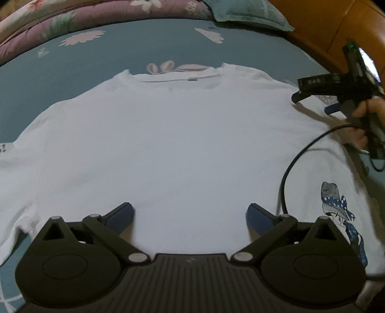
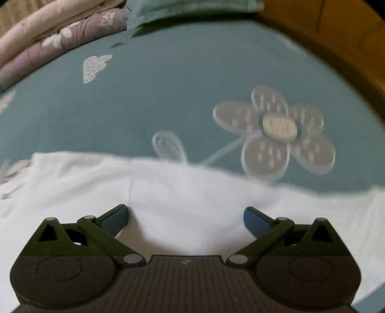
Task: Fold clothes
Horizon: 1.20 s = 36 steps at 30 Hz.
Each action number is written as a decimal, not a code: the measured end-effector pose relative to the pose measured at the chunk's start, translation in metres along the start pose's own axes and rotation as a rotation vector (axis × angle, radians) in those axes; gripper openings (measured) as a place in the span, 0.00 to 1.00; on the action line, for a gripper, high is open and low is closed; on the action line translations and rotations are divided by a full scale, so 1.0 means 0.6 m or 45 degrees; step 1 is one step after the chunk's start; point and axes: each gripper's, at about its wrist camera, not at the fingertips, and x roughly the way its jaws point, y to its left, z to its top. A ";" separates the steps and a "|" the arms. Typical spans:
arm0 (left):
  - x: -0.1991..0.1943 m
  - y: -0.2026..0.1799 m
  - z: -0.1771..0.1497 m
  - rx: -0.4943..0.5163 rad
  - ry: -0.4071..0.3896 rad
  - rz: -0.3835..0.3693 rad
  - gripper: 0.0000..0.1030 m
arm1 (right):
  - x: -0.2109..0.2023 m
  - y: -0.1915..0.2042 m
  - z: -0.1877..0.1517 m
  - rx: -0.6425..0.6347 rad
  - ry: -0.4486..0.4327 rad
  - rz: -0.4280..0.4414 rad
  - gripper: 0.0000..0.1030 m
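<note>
Flat across the teal flowered bedsheet (image 1: 101, 50): white T-shirt (image 1: 168, 144), neckline at the far side, printed figure in a blue dotted hat (image 1: 336, 207) near the right-hand edge. Low over the near part of the shirt: left tool (image 1: 191, 214), pointing toward the neckline, blue-padded fingers (image 1: 122, 215) spread wide, nothing between them, only white cloth beneath. Whether touching the fabric or just above it, cannot tell. Off to the right in the left wrist view: right tool (image 1: 312, 96), gripped by a hand (image 1: 369, 110) wrapped round its handle, angled toward the shirt's right shoulder, black cable (image 1: 291, 168) looping from it over the cloth. From the right wrist view: right tool (image 2: 185, 216) likewise gaping wide, empty, blue pads (image 2: 255, 221) apart over the shirt's edge, with a large grey printed flower (image 2: 276, 130) on the sheet beyond. Along the far side of the bed: folded purple floral quilt (image 1: 72, 16) and a teal pillow (image 1: 245, 12), with a wooden headboard (image 1: 324, 21) at the right.
</note>
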 end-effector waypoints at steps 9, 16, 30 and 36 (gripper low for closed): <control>-0.061 0.081 0.001 -0.131 -0.118 0.081 0.98 | 0.016 0.043 0.050 -0.103 0.026 0.077 1.00; -0.060 0.114 -0.004 -0.217 -0.110 0.063 0.98 | 0.007 0.161 0.017 -0.289 0.061 0.156 1.00; -0.034 0.142 -0.024 -0.255 -0.065 0.045 0.98 | -0.001 0.149 0.065 -0.277 -0.004 0.279 1.00; -0.029 0.146 -0.026 -0.251 -0.080 0.025 0.99 | -0.010 0.147 0.003 -0.289 0.080 0.382 1.00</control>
